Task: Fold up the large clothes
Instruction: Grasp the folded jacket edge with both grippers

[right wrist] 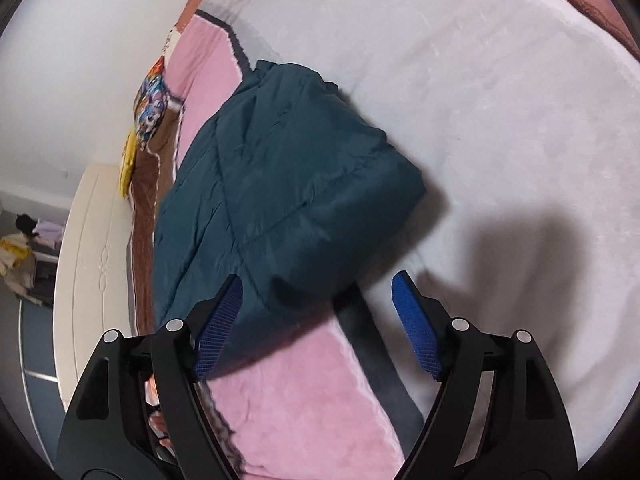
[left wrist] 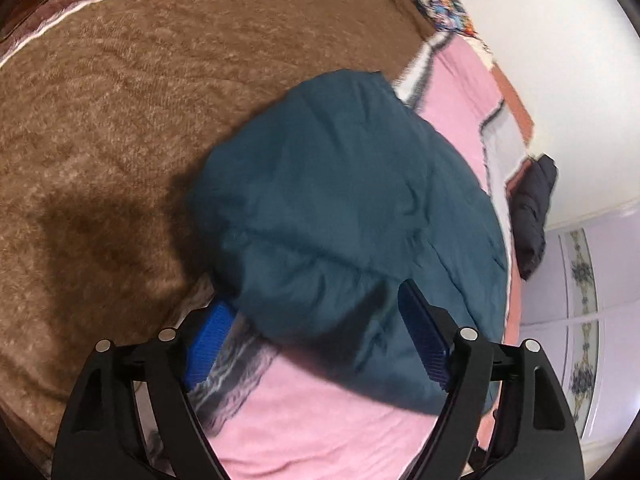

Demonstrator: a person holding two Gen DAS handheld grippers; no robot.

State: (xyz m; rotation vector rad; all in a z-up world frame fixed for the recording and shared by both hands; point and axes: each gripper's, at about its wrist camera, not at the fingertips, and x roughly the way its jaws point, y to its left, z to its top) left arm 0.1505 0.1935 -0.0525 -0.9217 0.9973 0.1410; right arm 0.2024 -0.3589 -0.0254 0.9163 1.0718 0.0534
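A: Where's the jacket (left wrist: 344, 216)?

B: On the bed, folded into a thick teal bundle. It lies partly on the pink blanket (left wrist: 320, 420), with its far side over the brown blanket (left wrist: 120, 100) in my left view and over a pale grey one (right wrist: 500, 120) in my right view.

A: Your grippers?

B: Left gripper (left wrist: 316, 320) has its jaws spread wide, the near edge of the bundle between them. One pad is tucked under that edge; the other stands beside it. I'm not pinching anything. Right gripper (right wrist: 320, 308) is spread too, one pad against the near corner, the other out over the blanket, clear of the cloth.

A: How will it handle?

B: I judge it soft, puffy and light; it looks quilted. The shell looks smooth, so I expect it to slip and spring open if I let go loosely. I'd take it at the near folded edge, biting through all layers, one gripper toward each corner.

A: Count for me.

B: One teal jacket. Two grippers. One dark garment (left wrist: 532, 216) at the bed's far edge, apart from mine. A patterned pillow (right wrist: 154, 100) near the wall. One white cabinet (right wrist: 92, 260) beside the bed.
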